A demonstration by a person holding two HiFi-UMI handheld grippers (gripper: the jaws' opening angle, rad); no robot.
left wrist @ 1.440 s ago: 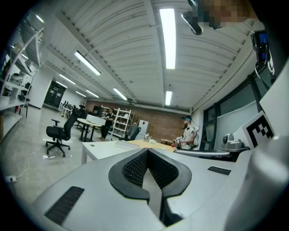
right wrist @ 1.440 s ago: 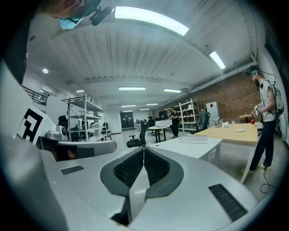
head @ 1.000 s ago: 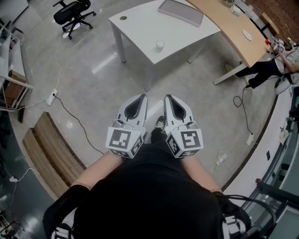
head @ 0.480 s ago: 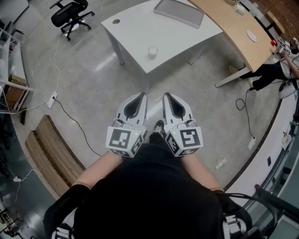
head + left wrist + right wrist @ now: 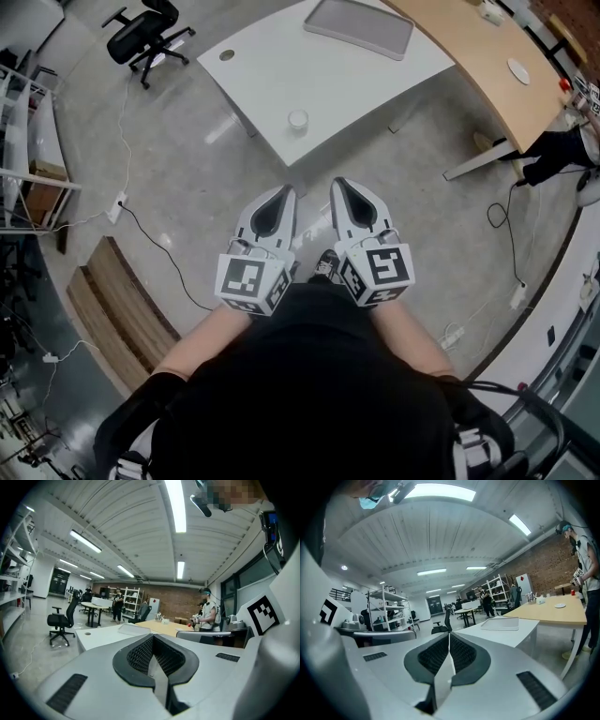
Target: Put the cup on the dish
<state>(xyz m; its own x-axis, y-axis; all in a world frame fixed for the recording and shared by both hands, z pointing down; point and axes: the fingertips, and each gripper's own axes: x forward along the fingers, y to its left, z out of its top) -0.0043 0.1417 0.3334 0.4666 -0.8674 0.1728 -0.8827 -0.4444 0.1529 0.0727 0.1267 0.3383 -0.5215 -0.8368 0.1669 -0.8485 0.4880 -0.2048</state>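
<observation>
Holding left gripper (image 5: 279, 194) and right gripper (image 5: 341, 185), smooth white plastic, side by side, near level over glossy concrete floor (image 5: 178, 197), fingers closed flat together on nothing, small round white cup (image 5: 298, 119) upright near white worktop's (image 5: 272, 66) front corner, well apart from grey rectangular tray (image 5: 359, 24).

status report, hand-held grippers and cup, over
Left hand-held gripper and right hand-held gripper shut, empty, side by side. Cup upright near white table near corner, untouched. No obstacle seen between.
</observation>
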